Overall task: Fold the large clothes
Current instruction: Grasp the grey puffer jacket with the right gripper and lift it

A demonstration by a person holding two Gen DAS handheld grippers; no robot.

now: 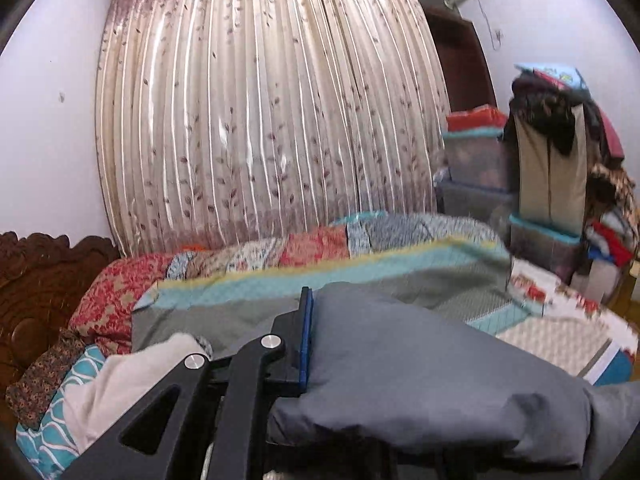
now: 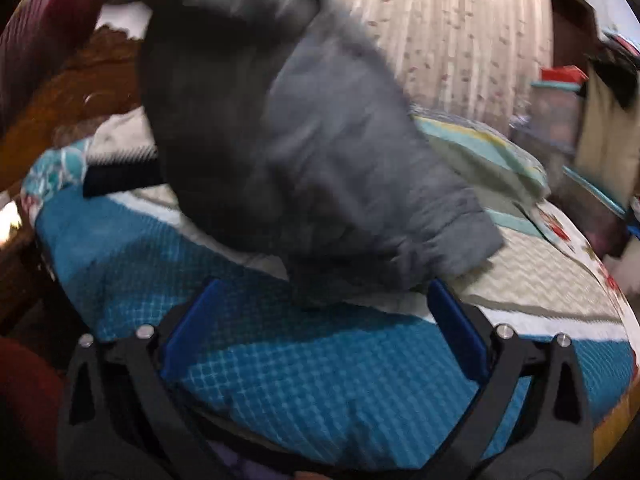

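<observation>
Blue pads line the jaws of the left gripper (image 1: 316, 340), and only one finger shows in the left wrist view: the other is buried under the grey garment (image 1: 420, 368), whose cloth presses flat against the visible pad. The jaws look clamped on that cloth, though the far finger cannot be seen. This gripper is raised above the bed and points across it toward the curtain (image 1: 260, 100), with the garment bulging over its right side and sagging toward the lower edge of the view.

The right gripper (image 2: 324, 332) has its jaws spread wide, both blue pads well apart with nothing between them. It sits low over the bed, aimed along the blue quilted bedspread (image 2: 300, 380). Ahead of it the grey garment (image 2: 320, 152) hangs down from the upper left, blurred, its cuffed lower end lying on or just above the bedspread near the right-hand pad; whether it touches cannot be told.

Farther out in the left wrist view a striped patchwork quilt (image 1: 360, 264) is heaped across the bed. A carved wooden headboard (image 1: 36, 280) stands at the left, and stacked storage boxes (image 1: 476, 168) with piled clothes fill the right corner.
</observation>
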